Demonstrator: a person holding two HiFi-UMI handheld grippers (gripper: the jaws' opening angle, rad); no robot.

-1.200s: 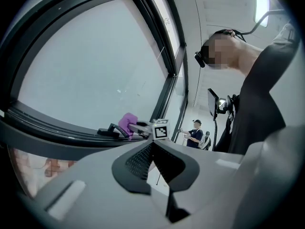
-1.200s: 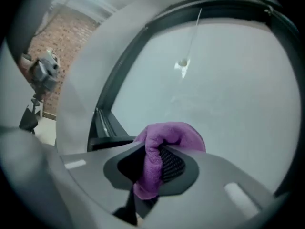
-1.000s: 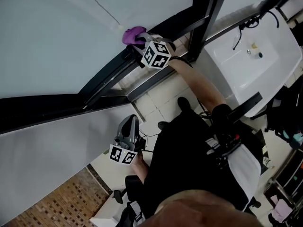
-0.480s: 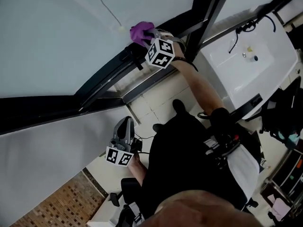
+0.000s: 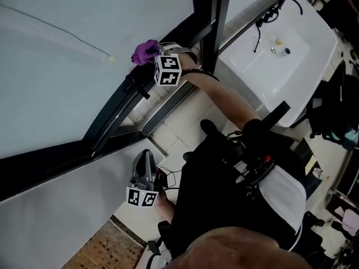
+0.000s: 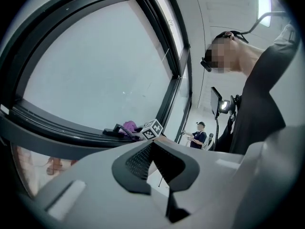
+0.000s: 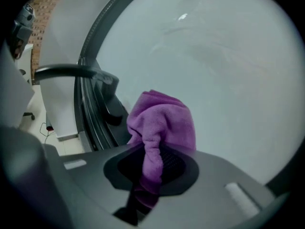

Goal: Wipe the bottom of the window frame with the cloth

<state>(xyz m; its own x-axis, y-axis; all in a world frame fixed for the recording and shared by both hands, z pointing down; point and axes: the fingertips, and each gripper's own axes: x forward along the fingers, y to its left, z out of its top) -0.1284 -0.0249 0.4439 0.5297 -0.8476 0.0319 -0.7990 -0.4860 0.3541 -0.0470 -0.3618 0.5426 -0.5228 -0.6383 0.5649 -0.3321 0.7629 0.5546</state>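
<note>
My right gripper (image 5: 152, 58) (image 7: 151, 161) is shut on a purple cloth (image 5: 145, 51) (image 7: 164, 120), which bunches up out of the jaws. The cloth sits against the glass just above the dark bottom rail of the window frame (image 5: 120, 108) (image 7: 90, 118). A black window handle (image 7: 76, 73) sticks out to the cloth's left. My left gripper (image 5: 145, 158) (image 6: 153, 147) hangs low beside the person's body, jaws shut with nothing in them. From there the cloth (image 6: 128, 126) and the window frame (image 6: 71, 128) show far off.
A dark upright mullion (image 5: 210, 21) rises just right of the cloth. A white sink (image 5: 280, 55) with a tap lies further right. Pale floor tiles (image 5: 179, 116) and a wall panel lie below the frame. Another person (image 6: 199, 136) stands far off.
The head view has swung, so the window now sits further left. My right gripper keeps the cloth at the frame's bottom rail by the handle. The left gripper stays low.
</note>
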